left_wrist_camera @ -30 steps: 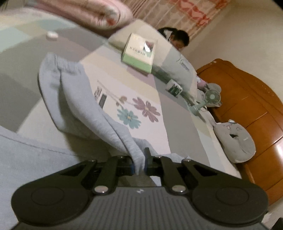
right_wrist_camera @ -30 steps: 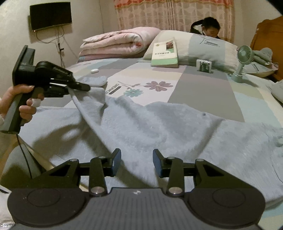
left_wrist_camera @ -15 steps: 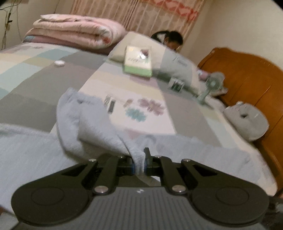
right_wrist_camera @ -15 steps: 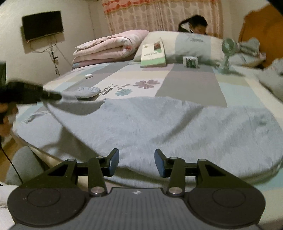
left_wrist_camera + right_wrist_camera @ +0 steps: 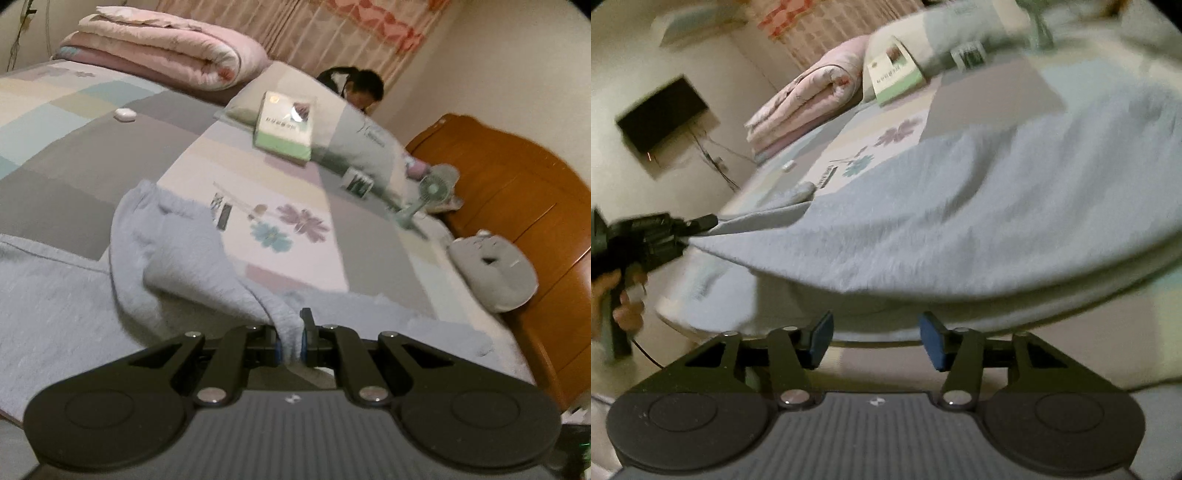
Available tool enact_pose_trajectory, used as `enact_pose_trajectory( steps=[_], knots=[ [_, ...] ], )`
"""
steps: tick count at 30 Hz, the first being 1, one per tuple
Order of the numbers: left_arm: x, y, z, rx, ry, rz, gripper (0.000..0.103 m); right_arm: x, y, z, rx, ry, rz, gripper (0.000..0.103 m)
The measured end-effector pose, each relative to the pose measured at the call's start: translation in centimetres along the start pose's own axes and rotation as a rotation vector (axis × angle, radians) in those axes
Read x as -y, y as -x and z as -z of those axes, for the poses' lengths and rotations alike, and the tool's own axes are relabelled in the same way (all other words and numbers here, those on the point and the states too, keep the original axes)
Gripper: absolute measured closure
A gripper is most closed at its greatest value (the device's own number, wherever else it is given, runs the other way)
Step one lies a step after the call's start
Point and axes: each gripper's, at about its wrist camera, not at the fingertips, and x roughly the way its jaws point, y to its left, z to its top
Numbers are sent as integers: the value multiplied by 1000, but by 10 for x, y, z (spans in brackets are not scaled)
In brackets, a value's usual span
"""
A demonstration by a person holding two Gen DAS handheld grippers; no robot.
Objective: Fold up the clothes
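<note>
Surface: a bed [image 5: 74,155] with a patchwork cover in grey, cream and pale green blocks, flower print near the middle. Wooden headboard [image 5: 517,206] to the right; striped curtain [image 5: 332,37] behind; dark screen [image 5: 665,114] on the wall.

On the bed: folded pink quilt [image 5: 166,55], pillow [image 5: 354,136] with a book [image 5: 286,127] leaning on it, small fan [image 5: 432,192], grey cushion [image 5: 495,273], small white item [image 5: 125,114]. A person [image 5: 354,85] sits behind the pillow.

Light blue garment [image 5: 960,206] lies spread across the near bed edge, fleecy, with one sleeve [image 5: 166,236] pulled up and creased.

Left gripper [image 5: 290,341]: jaws nearly together, pinching the sleeve cloth. Right gripper [image 5: 877,339]: jaws opening, nothing between them, just before the garment's hem.
</note>
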Motion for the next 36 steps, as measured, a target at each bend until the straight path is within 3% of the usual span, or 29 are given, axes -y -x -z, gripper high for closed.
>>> enact_pose_trajectory(
  steps=[5, 7, 12, 14, 15, 16, 18, 23, 28, 30, 36],
  knots=[
    [0, 6, 0, 8, -7, -13, 96, 31, -5, -4, 70, -185, -42, 44],
    [-5, 4, 3, -8, -2, -26, 96, 44, 2, -7, 124, -243, -26, 40],
    [-13, -6, 14, -56, -10, -47, 96, 81, 24, -5, 270, -412, 36, 39],
    [-15, -12, 18, -84, -23, -55, 96, 95, 29, -3, 321, -465, 60, 45],
    [-16, -15, 21, -92, -24, -62, 96, 101, 30, -3, 343, -486, 70, 56],
    [-16, -16, 23, -100, -32, -65, 96, 106, 32, -3, 362, -503, 83, 73],
    [-16, -20, 26, -117, -48, -81, 96, 107, 34, -5, 369, -494, 123, 92],
    [-15, -15, 30, -126, -81, -86, 96, 99, 46, -12, 402, -434, 182, 93],
    [-28, -35, 44, -192, -91, -113, 96, 118, 40, -8, 355, -460, 225, 93],
    [-33, -44, 54, -233, -99, -159, 96, 119, 45, -1, 369, -477, 211, 93],
    [-32, -45, 61, -250, -148, -158, 96, 110, 47, -8, 352, -411, 262, 93]
  ],
)
